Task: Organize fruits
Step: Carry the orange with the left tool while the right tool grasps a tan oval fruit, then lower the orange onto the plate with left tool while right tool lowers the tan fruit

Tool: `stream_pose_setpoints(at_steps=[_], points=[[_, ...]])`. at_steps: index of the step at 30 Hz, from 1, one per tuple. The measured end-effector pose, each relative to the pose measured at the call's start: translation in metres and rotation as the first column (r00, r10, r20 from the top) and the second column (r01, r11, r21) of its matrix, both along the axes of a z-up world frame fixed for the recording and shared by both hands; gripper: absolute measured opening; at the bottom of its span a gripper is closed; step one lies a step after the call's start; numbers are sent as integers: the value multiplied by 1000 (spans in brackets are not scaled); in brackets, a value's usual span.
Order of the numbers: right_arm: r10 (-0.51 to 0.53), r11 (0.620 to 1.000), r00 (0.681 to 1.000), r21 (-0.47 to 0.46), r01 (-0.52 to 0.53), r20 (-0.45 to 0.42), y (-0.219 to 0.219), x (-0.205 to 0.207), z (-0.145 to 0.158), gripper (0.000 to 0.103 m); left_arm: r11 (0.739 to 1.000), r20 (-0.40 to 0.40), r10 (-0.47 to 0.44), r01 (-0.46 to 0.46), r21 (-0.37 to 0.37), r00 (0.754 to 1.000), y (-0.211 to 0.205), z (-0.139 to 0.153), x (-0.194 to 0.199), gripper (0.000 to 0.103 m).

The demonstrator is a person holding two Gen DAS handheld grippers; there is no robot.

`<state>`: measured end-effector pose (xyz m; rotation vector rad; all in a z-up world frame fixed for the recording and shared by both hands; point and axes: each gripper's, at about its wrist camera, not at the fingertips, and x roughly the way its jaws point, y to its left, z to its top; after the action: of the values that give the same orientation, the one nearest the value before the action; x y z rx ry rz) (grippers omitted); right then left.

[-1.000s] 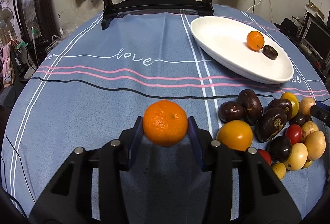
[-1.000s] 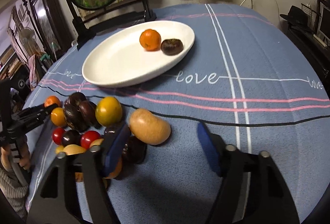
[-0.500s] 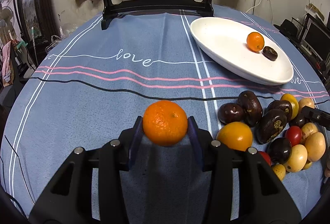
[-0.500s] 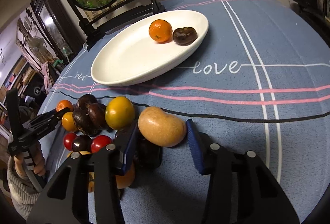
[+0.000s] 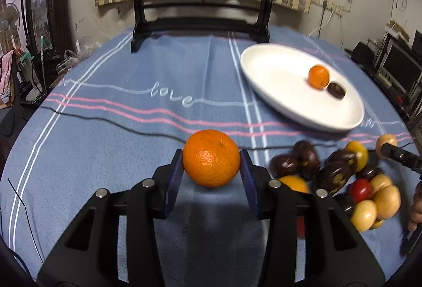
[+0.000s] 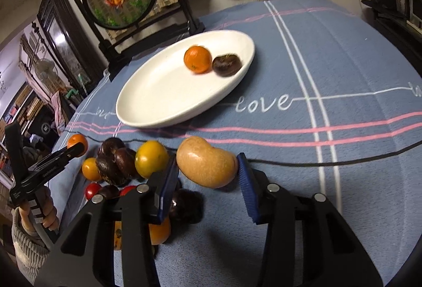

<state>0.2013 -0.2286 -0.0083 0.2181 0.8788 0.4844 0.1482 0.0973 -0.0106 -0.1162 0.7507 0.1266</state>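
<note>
Both grippers are showing matte black plastic frames with triangular cut-outs, silver screws at the joints and ribbed blue pads: the left gripper [image 5: 211, 173] and the right gripper [image 6: 206, 177]. A ribbed grey knit sleeve [image 6: 27, 243] is covering the left wrist.

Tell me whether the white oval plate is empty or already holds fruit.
Not empty: the white oval plate holds a small orange and a dark brown fruit, side by side near its far end.

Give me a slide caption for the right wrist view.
Right tool clamps a tan fruit beside the fruit pile; white plate waits behind.
</note>
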Motion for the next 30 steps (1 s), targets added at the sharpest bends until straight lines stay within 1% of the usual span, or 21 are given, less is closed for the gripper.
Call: stream_pose_setpoints(at_steps=[3, 5, 8, 10, 14, 17, 20, 21, 22, 23, 24, 25, 26, 29, 30], points=[[-27, 1000, 999, 7, 26, 42, -5, -1, 13, 45, 1000, 14, -25, 26, -16, 1000, -9, 16, 11, 43], [-27, 1000, 997, 9, 27, 75, -3, 2, 26, 45, 999, 24, -49, 49, -11, 999, -20, 29, 23, 43], [-16, 1000, 994, -7, 17, 111, 11, 17, 42, 45, 994, 24, -111, 110, 13, 994, -47, 45, 53, 43], [3, 1000, 994, -22, -1, 114, 26, 33, 46, 45, 992, 25, -125, 124, 24, 992, -60, 47, 69, 43], [40, 997, 994, -67, -33, 103, 51, 55, 37, 45, 989, -13, -147, 147, -3, 989, -76, 36, 102, 43], [80, 991, 993, -113, -70, 88, 67, 69, 25, 46, 988, -36, -156, 157, 0, 987, -81, 24, 119, 43], [98, 983, 992, -161, -85, 75, 75, 76, 20, 47, 986, -62, -170, 169, -17, 984, -80, 11, 133, 44], [110, 979, 992, -179, -96, 70, 77, 79, 19, 48, 985, -69, -174, 173, -20, 982, -79, 8, 137, 44], [112, 977, 991, -188, -96, 71, 78, 79, 18, 53, 984, -71, -176, 175, -19, 982, -79, 7, 138, 44], [104, 976, 991, -200, -85, 85, 78, 80, 19, 71, 984, -73, -177, 176, -18, 982, -78, 5, 139, 45], [99, 977, 990, -198, -77, 104, 77, 79, 20, 76, 984, -75, -176, 175, -21, 981, -78, 4, 140, 45], [96, 980, 986, -188, -70, 137, 76, 77, 23, 76, 984, -77, -179, 177, -25, 981, -77, 3, 141, 46], [98, 981, 983, -184, -69, 153, 75, 76, 25, 76, 983, -79, -182, 180, -29, 980, -77, 2, 141, 49], [92, 983, 982, -174, -63, 165, 74, 73, 31, 76, 984, -62, -177, 176, -22, 982, -75, 8, 135, 50], [89, 984, 981, -166, -60, 171, 72, 71, 34, 76, 984, -52, -176, 175, -28, 983, -73, 12, 132, 52]])
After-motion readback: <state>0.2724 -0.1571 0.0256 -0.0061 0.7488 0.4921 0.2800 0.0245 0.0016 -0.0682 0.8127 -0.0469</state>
